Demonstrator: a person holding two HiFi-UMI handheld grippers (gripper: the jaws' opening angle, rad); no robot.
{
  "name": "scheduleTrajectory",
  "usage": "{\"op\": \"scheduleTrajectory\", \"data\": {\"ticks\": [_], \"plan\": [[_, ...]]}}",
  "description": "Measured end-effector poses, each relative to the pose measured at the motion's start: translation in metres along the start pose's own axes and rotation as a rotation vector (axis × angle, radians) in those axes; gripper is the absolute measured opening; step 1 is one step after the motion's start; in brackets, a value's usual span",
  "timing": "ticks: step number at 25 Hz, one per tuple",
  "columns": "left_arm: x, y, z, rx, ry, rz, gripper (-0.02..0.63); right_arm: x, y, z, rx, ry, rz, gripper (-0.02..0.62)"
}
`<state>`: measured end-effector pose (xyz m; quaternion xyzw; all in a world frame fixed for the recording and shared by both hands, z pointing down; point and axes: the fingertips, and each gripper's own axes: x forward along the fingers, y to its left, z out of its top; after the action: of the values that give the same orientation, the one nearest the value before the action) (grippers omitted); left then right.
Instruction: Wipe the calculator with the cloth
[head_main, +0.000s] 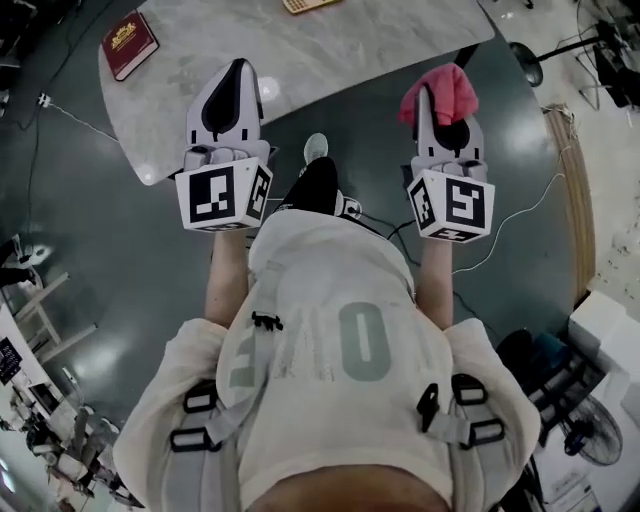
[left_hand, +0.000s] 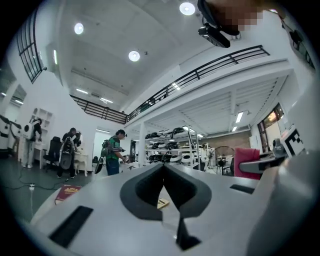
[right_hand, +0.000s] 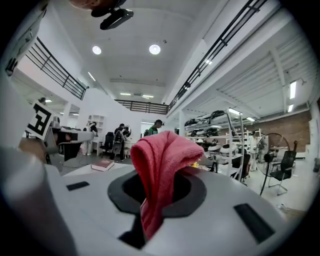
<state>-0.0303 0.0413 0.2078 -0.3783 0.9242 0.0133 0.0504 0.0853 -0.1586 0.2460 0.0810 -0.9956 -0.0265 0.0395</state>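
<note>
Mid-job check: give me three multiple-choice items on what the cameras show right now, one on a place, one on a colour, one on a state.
1. Where does the red book lie?
A. on the table, near its left end in the head view
B. on the floor
C. in a gripper

2. What colour is the cloth?
A. blue
B. pink-red
C. white

3. What state is the left gripper in?
A. open around the book
B. shut on the cloth
C. shut, holding nothing

Answers:
1. A: the book rests on the marble top by its left corner.
2. B: the head view and the right gripper view both show it pink-red.
3. C: its fingers meet with nothing between them; the cloth is clamped in the right gripper.
</note>
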Motion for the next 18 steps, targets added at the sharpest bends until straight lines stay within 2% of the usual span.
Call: {"op": "scheduleTrajectory", "data": {"ticks": [3, 9, 18], "plan": [[-0.002, 0.024, -0.002, 0.016, -0.007, 0.062, 0.014, 0.024, 0.020, 0.006, -0.004, -0.029, 0.076, 0.057], [0.006, 0.044, 0.012, 0.023, -0.053, 0.133, 0.014, 0.059, 0.034, 0.019, -0.022, -0.055, 0.155, 0.057], [0.026, 0.063, 0.012, 0.016, -0.063, 0.181, 0.014, 0.099, 0.036, 0.029, -0.026, -0.071, 0.196, 0.057]]}}
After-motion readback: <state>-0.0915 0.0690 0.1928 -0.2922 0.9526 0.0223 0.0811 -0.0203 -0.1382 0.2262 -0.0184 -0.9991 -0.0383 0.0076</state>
